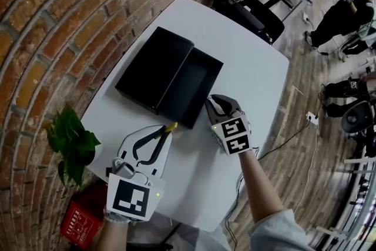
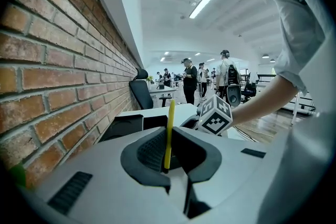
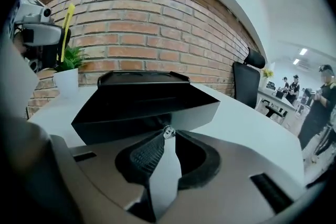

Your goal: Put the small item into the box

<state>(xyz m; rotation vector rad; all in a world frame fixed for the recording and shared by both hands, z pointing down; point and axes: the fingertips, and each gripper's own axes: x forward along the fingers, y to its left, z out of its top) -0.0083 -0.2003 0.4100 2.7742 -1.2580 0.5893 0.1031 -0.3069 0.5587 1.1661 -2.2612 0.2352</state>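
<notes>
My right gripper [image 1: 210,106] has its jaws pinched together on the small item [image 3: 168,132], a tiny shiny bead-like thing held right at the fingertips. It is just outside the black box [image 1: 195,84], close against the box's outer wall near its front corner, and has not passed over the rim. The box lies open on the white table [image 1: 252,67], and I can see nothing lying in it.

The lid [image 1: 154,64] lies flat against the box's far-left side, touching it along one edge.

My left gripper [image 1: 165,130] is clamped on a thin yellow strip [image 2: 169,134]. The strip stands up between the pads and sticks out past the tips. This gripper sits near the box's front end, to the left of that same corner and apart from the wall.

A potted plant [image 1: 70,141] stands well to the left of the box, by the brick wall [image 1: 53,20].
</notes>
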